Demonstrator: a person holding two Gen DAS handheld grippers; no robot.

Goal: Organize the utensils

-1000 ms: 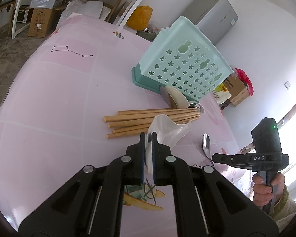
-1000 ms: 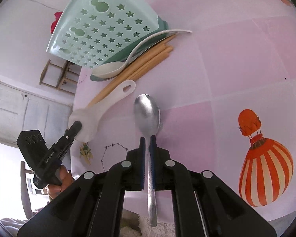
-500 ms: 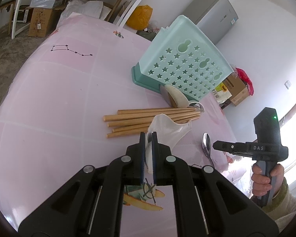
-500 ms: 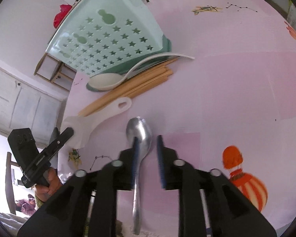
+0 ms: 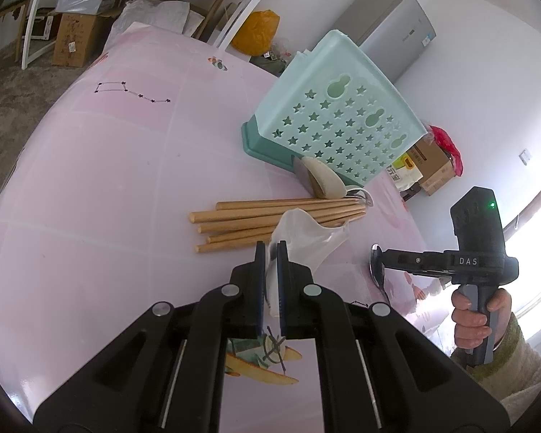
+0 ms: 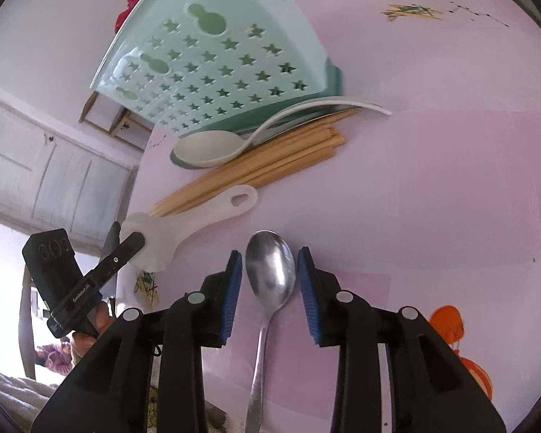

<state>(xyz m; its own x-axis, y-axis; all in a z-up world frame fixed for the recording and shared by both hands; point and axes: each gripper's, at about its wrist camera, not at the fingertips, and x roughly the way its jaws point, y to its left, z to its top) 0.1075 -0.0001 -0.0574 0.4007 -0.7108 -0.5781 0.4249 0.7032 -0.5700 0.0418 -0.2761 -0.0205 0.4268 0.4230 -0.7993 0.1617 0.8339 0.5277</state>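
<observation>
Left wrist view: pink tablecloth point(image 5: 101, 180) w/ printed star lines and a cartoon plane, cluttered room behind — cardboard boxes point(image 5: 74, 38), white table frame, orange bag point(image 5: 258, 32), grey fridge point(image 5: 389, 25) against a white wall. Right wrist view shows the same cloth w/ an orange striped balloon print point(image 6: 458, 342) and white cupboard doors point(image 6: 47, 180) off to the left.

Left gripper point(image 5: 270, 252) angles down over the cloth, jaws clamped tight on the white plastic scoop point(image 5: 306, 238), gripping its wide blade end; scoop handle w/ the hole points away toward the chopsticks point(image 5: 270, 220). Right gripper point(image 6: 269, 256) tips more steeply down, jaws just been opening, now spread apart w/ the metal spoon point(image 6: 270, 270) lying between them on the cloth, pads clear of it on both sides — let go. Spoon bowl points away, handle runs back under the gripper. Person's hand point(image 5: 476, 317) wraps the right gripper's grip, fuzzy sleeve at the wrist.

Mint green basket point(image 5: 335, 122) w/ star cutouts sits tilted on a darker green tray point(image 5: 267, 144); can't see inside. White ladle point(image 6: 212, 148) rests against the tray edge, handle curving along it. Chopsticks bundled flat just beside the tray, touching the ladle.
</observation>
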